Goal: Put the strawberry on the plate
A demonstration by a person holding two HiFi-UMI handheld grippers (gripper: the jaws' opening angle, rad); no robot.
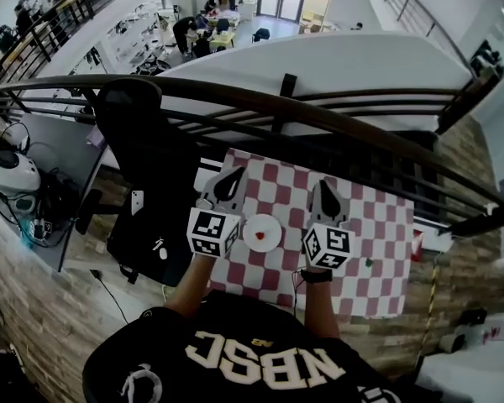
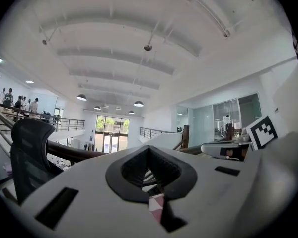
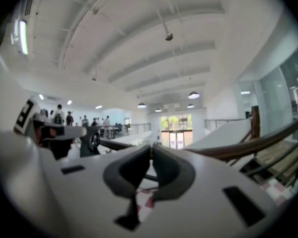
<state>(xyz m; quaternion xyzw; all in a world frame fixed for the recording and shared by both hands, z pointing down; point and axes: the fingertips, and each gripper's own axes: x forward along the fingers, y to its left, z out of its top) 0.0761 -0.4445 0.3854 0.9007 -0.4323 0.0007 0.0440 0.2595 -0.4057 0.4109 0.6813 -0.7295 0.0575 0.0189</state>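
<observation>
In the head view a small red strawberry (image 1: 261, 236) lies on a white plate (image 1: 252, 224), which stands on the red-and-white checkered table (image 1: 378, 225). The plate sits between my two grippers, apart from both. My left gripper (image 1: 233, 177) is held just left of the plate with its jaws together and nothing in them. My right gripper (image 1: 323, 187) is just right of the plate, also shut and empty. Both gripper views look out over the hall: the left gripper (image 2: 149, 148) and the right gripper (image 3: 150, 148) each show dark pads meeting at the tips.
A small dark-green object (image 1: 369, 263) lies on the cloth to the right, and something red (image 1: 417, 246) sits at the table's right edge. A black office chair (image 1: 143, 158) stands left of the table. A dark railing (image 1: 319, 112) runs behind it.
</observation>
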